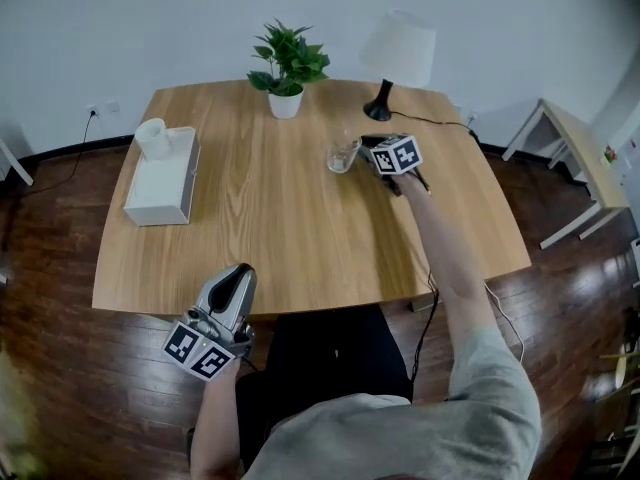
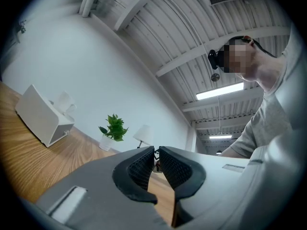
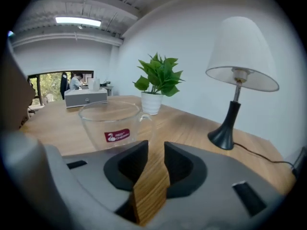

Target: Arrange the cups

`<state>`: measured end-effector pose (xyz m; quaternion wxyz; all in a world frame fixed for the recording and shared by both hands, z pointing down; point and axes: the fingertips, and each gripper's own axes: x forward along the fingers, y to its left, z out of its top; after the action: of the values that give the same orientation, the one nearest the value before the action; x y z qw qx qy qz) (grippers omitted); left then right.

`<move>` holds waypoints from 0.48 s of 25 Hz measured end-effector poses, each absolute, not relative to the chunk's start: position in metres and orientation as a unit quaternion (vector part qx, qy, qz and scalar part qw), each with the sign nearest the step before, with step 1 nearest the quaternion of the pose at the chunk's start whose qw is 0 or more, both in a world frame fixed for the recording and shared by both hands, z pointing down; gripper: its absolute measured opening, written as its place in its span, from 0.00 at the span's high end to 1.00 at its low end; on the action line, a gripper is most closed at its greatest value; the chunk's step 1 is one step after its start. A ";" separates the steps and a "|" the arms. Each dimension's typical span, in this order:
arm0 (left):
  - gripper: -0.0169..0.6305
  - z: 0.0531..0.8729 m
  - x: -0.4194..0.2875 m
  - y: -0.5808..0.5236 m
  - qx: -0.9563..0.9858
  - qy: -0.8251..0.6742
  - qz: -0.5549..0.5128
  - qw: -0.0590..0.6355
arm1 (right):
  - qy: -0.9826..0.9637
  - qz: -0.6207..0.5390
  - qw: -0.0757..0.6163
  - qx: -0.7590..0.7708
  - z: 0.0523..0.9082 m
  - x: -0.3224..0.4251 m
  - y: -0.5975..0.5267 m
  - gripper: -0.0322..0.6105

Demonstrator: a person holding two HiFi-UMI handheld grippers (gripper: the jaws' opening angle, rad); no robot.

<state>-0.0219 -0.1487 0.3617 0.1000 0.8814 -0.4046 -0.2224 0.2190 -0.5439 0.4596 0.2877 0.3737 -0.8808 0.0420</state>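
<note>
The jaws of my right gripper (image 3: 156, 150) stand a little apart, with only bare table (image 1: 300, 228) between them. Just beyond them, slightly left, the glass cup (image 3: 112, 123) stands upright on the far right part of the table, near the lamp (image 1: 395, 53). I judge it light, stiff, slippery and breakable, so I would pinch its wall at the rim gently. My left gripper (image 2: 156, 155), at the near edge, has its jaws almost together and empty.

Table (image 1: 300, 238): cup (image 1: 342, 155), plant (image 1: 287, 68), lamp (image 1: 398, 50), tissue box (image 1: 163, 180).

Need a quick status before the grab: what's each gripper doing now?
Left gripper: closed, empty.
Right gripper: open, empty; glass cup ahead, not between its jaws.
</note>
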 end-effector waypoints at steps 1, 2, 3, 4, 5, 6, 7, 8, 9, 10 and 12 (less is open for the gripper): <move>0.94 0.361 -0.024 -0.150 0.881 -0.405 -0.224 0.100 | -0.888 0.046 0.284 0.358 0.460 0.212 -0.536 0.82; 0.94 0.361 -0.027 -0.151 0.880 -0.405 -0.226 0.101 | -0.897 0.047 0.280 0.340 0.459 0.204 -0.526 0.82; 0.94 0.361 -0.029 -0.152 0.879 -0.406 -0.227 0.103 | -0.905 0.042 0.276 0.322 0.458 0.194 -0.515 0.82; 0.94 0.361 -0.031 -0.152 0.878 -0.406 -0.230 0.106 | -0.912 0.033 0.274 0.302 0.455 0.182 -0.503 0.82; 0.94 0.361 -0.032 -0.152 0.877 -0.406 -0.232 0.108 | -0.920 0.022 0.273 0.281 0.452 0.170 -0.490 0.82; 0.94 0.361 -0.033 -0.152 0.876 -0.406 -0.235 0.109 | -0.927 0.009 0.273 0.257 0.448 0.156 -0.476 0.82; 0.94 0.360 -0.033 -0.152 0.875 -0.406 -0.238 0.110 | -0.935 -0.006 0.271 0.230 0.443 0.141 -0.461 0.82; 0.94 0.360 -0.033 -0.151 0.875 -0.407 -0.239 0.111 | -0.941 -0.024 0.270 0.202 0.439 0.127 -0.445 0.80; 0.94 0.360 -0.033 -0.151 0.874 -0.407 -0.239 0.111 | -0.945 -0.045 0.271 0.177 0.436 0.116 -0.431 0.76; 0.94 0.360 -0.033 -0.151 0.874 -0.408 -0.240 0.110 | -0.947 -0.063 0.274 0.158 0.433 0.110 -0.421 0.76; 0.94 0.359 -0.033 -0.152 0.874 -0.410 -0.239 0.107 | -0.947 -0.079 0.273 0.148 0.425 0.111 -0.412 0.77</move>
<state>-0.0329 -0.1521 0.3592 0.1073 0.8737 -0.4099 -0.2388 0.1107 -0.4122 0.4250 0.2731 0.1482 -0.9472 -0.0788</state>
